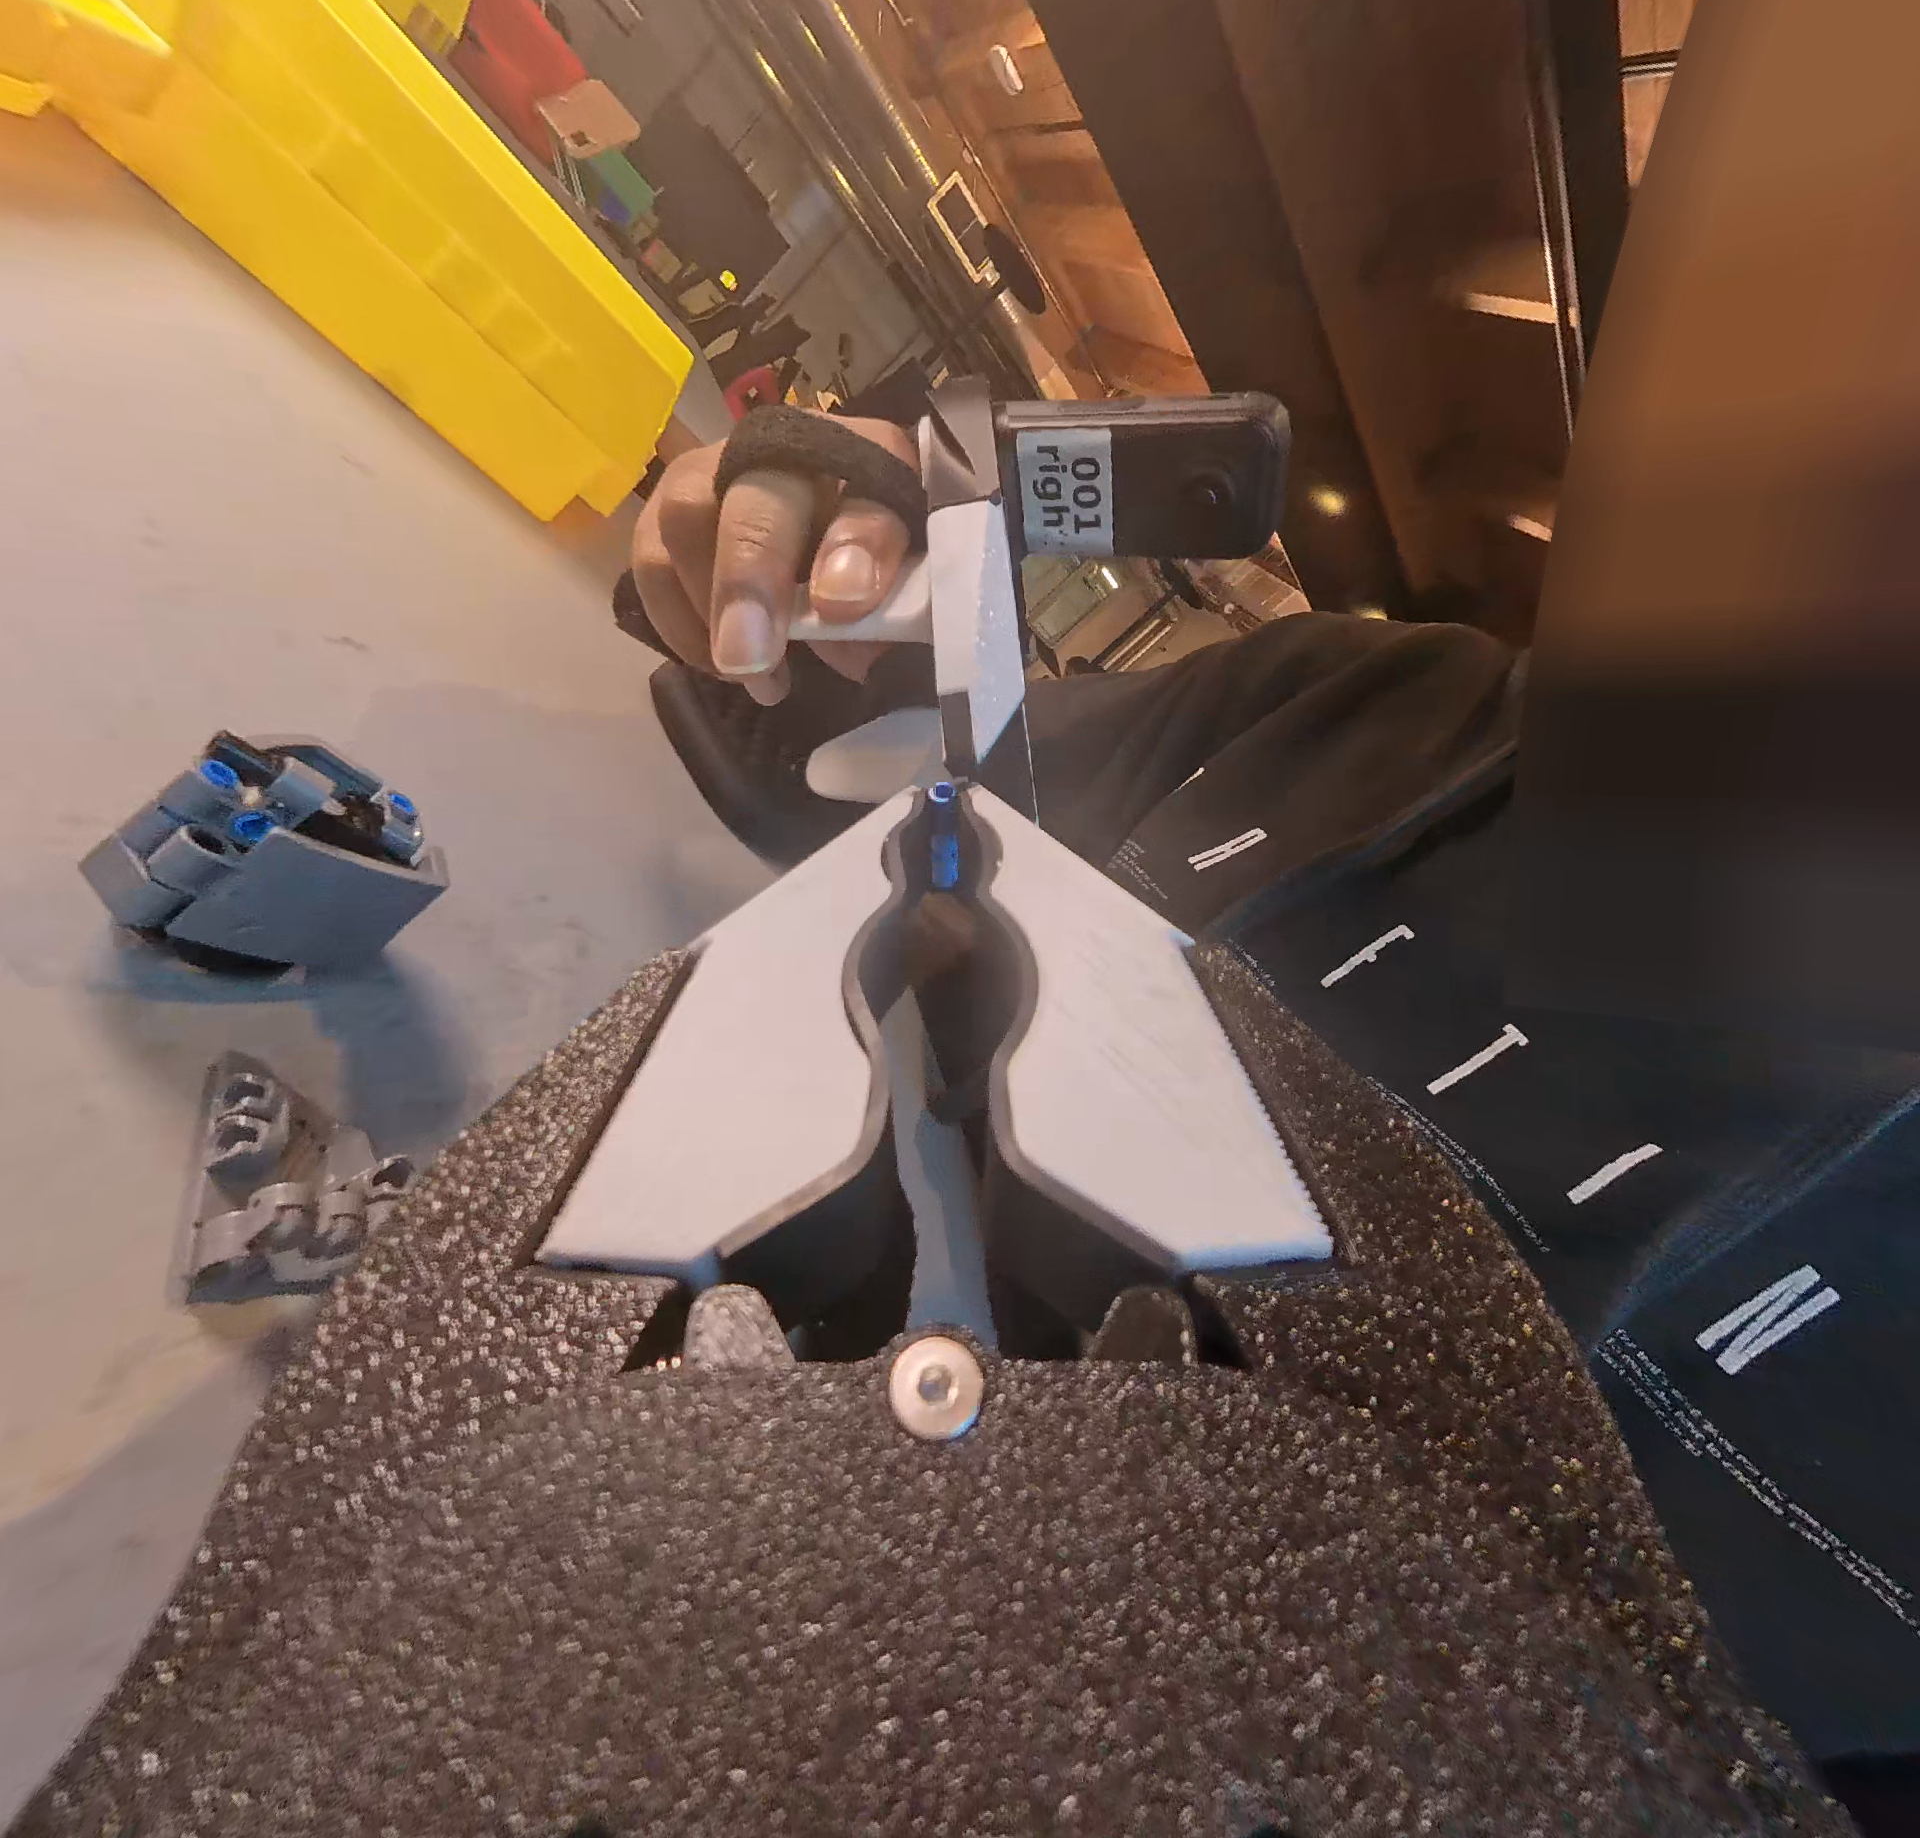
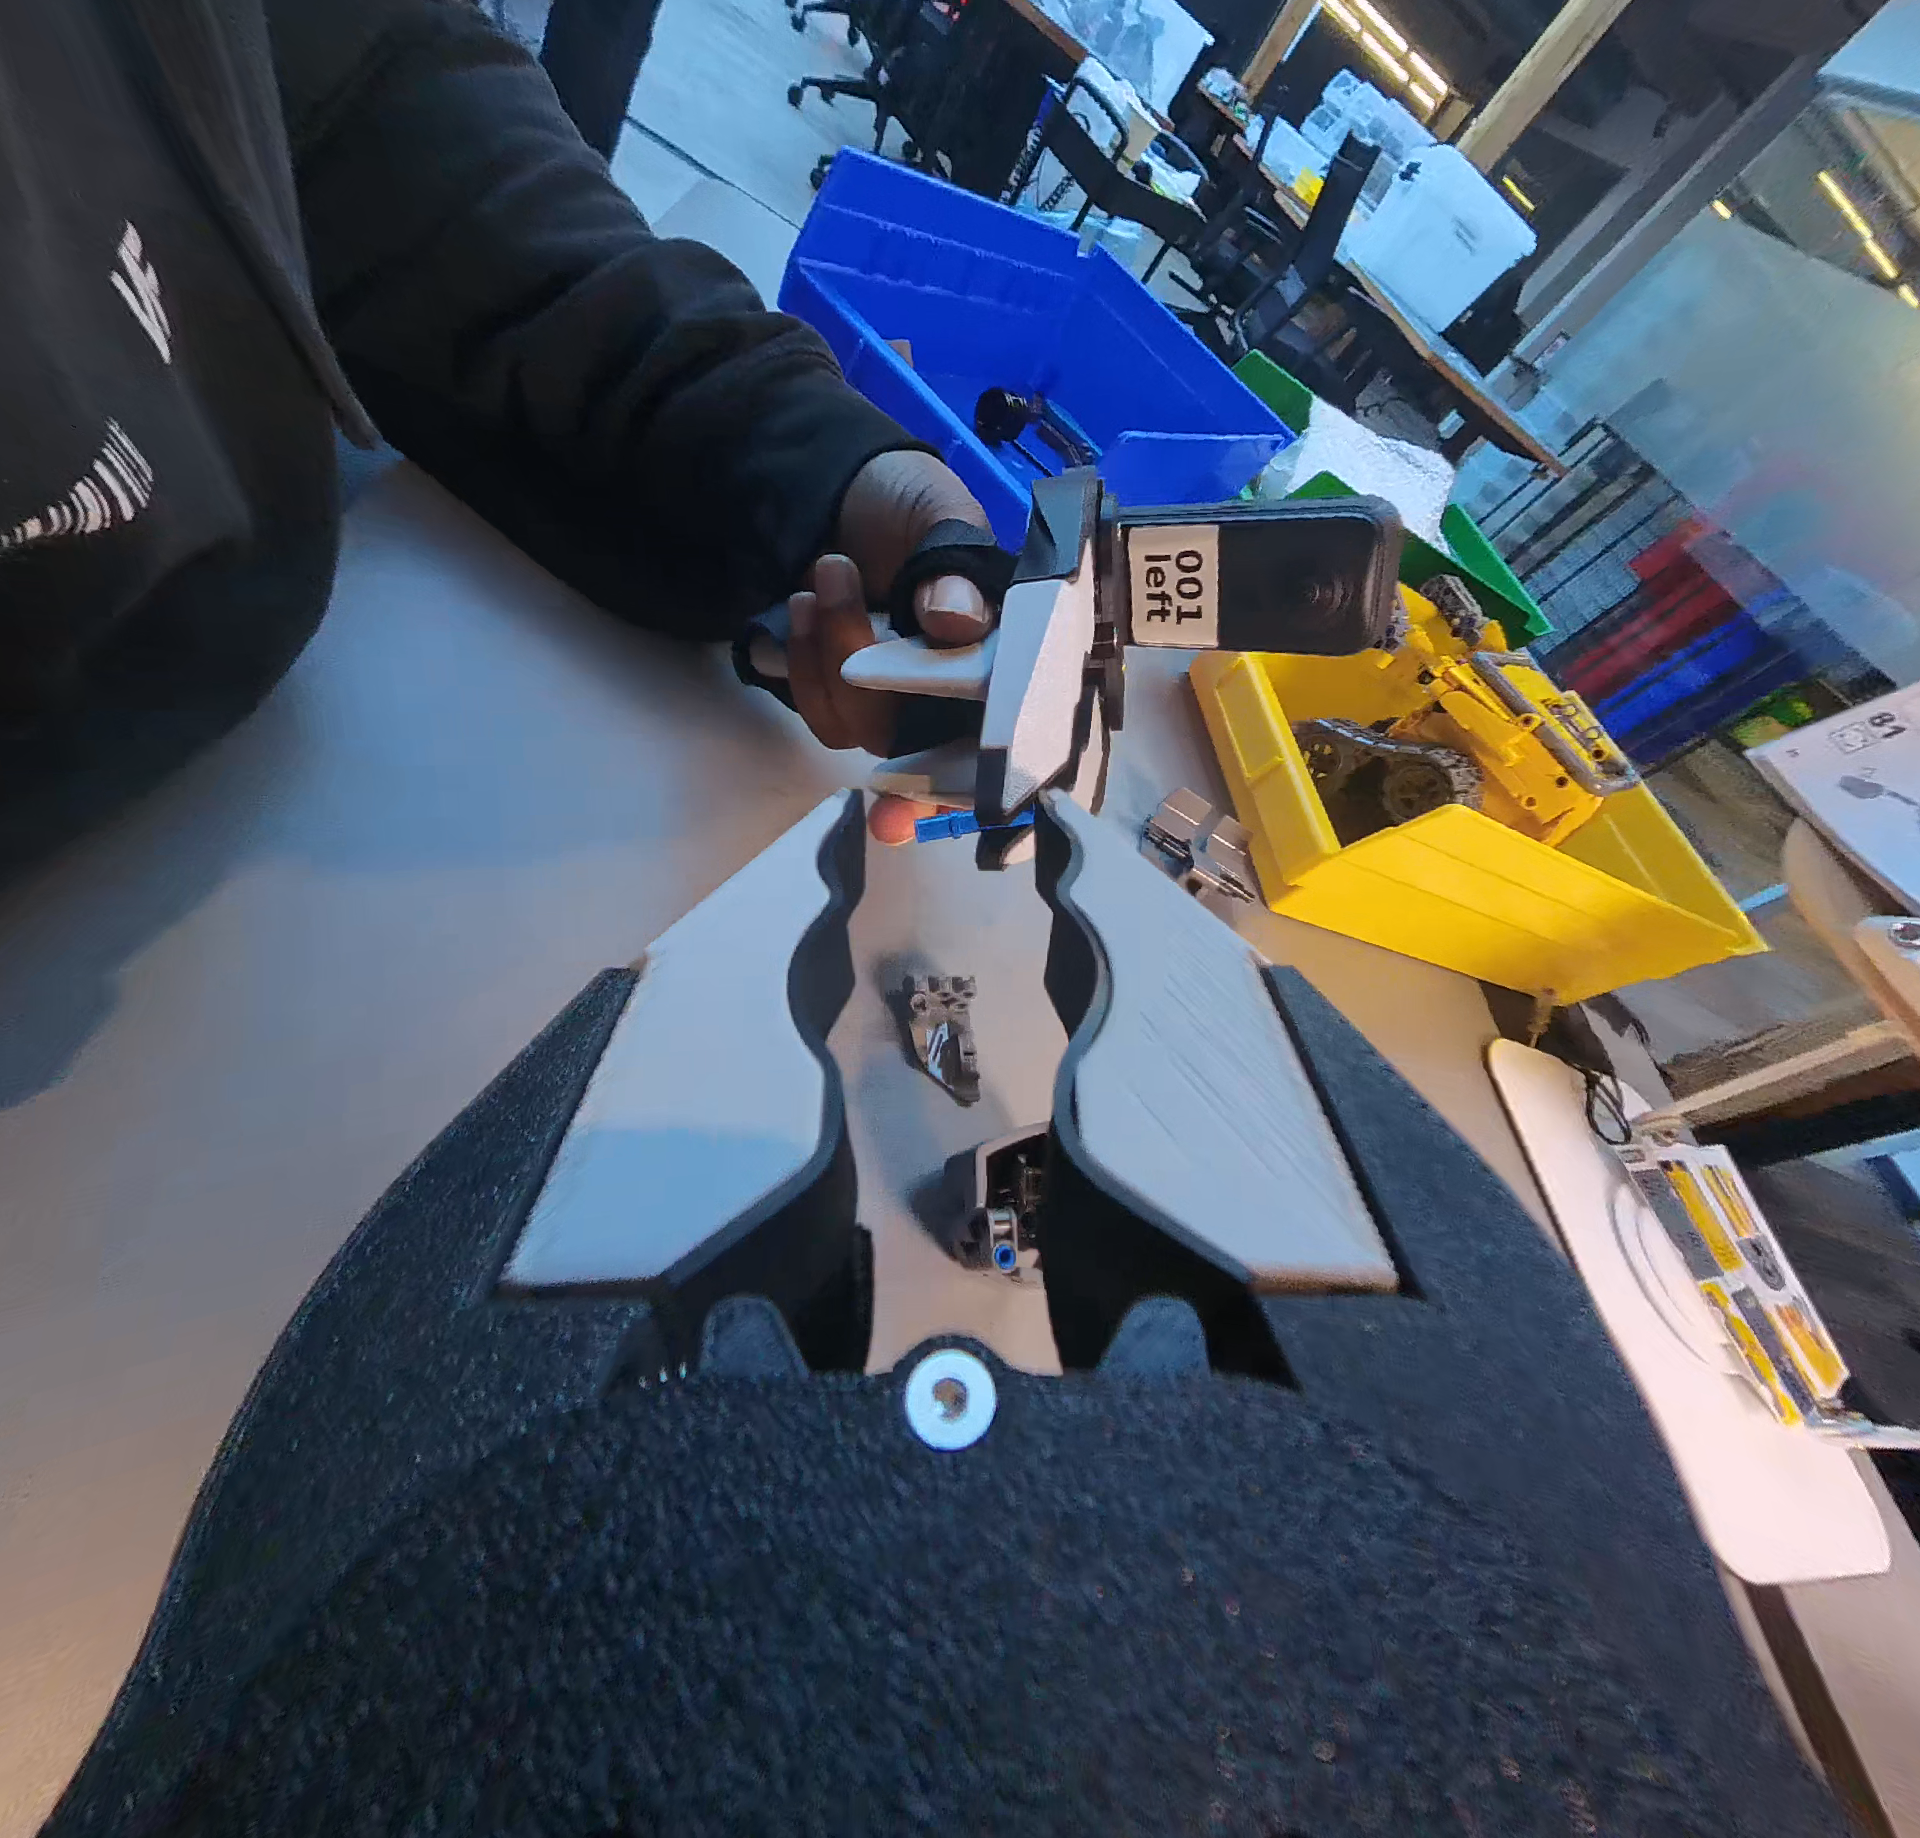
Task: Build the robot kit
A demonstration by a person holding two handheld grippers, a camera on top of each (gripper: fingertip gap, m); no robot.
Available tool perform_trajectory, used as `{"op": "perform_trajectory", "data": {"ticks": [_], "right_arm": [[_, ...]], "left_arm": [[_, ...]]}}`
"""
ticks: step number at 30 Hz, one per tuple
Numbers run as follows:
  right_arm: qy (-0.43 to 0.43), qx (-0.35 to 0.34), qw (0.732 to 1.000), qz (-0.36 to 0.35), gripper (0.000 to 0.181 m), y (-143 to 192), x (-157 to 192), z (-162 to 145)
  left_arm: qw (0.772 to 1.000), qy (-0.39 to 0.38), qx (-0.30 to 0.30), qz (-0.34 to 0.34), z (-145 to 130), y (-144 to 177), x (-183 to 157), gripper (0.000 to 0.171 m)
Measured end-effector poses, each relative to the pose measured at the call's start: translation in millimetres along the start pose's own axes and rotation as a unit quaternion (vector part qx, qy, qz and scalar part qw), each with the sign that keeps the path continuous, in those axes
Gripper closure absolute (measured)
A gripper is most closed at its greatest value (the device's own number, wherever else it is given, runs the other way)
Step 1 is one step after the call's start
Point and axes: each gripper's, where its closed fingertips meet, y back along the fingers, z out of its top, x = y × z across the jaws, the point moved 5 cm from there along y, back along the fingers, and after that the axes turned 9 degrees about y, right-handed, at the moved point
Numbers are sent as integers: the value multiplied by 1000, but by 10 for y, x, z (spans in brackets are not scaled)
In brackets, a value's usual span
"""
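- Left gripper (image 1: 940, 812) clenched on a small blue pin (image 1: 940, 838), raised off the grey table (image 1: 260, 541) near the right gripper's tips.
- Right gripper (image 2: 951, 801) released, jaws parted, possibly poised to receive the pin.
- Beyond: grey brick assemblies (image 1: 265, 853), yellow bin (image 2: 1455, 884), blue bin (image 2: 997, 334).

The left gripper (image 1: 940, 812) has its fingers (image 1: 1101, 978) pinched on a small blue pin (image 1: 940, 843) at their tips. Just beyond, a hand (image 1: 769, 562) holds the right gripper (image 1: 977, 635), its camera (image 1: 1143, 484) facing back. On the table (image 1: 260, 562) to the left lie two grey brick assemblies (image 1: 265, 858), with yellow bins (image 1: 395, 188) farther off.
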Motion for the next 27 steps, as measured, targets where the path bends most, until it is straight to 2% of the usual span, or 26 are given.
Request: {"op": "perform_trajectory", "data": {"ticks": [6, 11, 14, 16, 20, 22, 24, 27], "right_arm": [[29, 24, 999, -21, 156, -79, 18, -48], [40, 20, 996, -82, 157, -103, -71, -44], [34, 8, 991, -128, 157, -84, -155, -24], [28, 2, 987, -159, 157, -49, -226, -2], [34, -2, 983, -182, 157, -29, -261, 24], [44, 4, 982, -184, 157, -48, -244, 21], [57, 4, 981, -186, 157, -56, -230, 35], [65, 16, 982, -177, 157, -70, -213, 11]], "left_arm": [[1000, 3, 11, 6, -33, -16, 21, 168], [999, 12, -35, -13, 64, 37, -1, 168], [997, 11, -76, -29, 160, 108, -45, 154], [996, 3, -84, -21, 184, 145, -49, 153], [997, -5, -74, -20, 164, 100, -69, 154], [997, -6, -71, -30, 151, 86, -92, 166], [997, -7, -66, -30, 142, 87, -102, 168], [998, -32, -54, -1, 133, 98, -89, 169]]}}
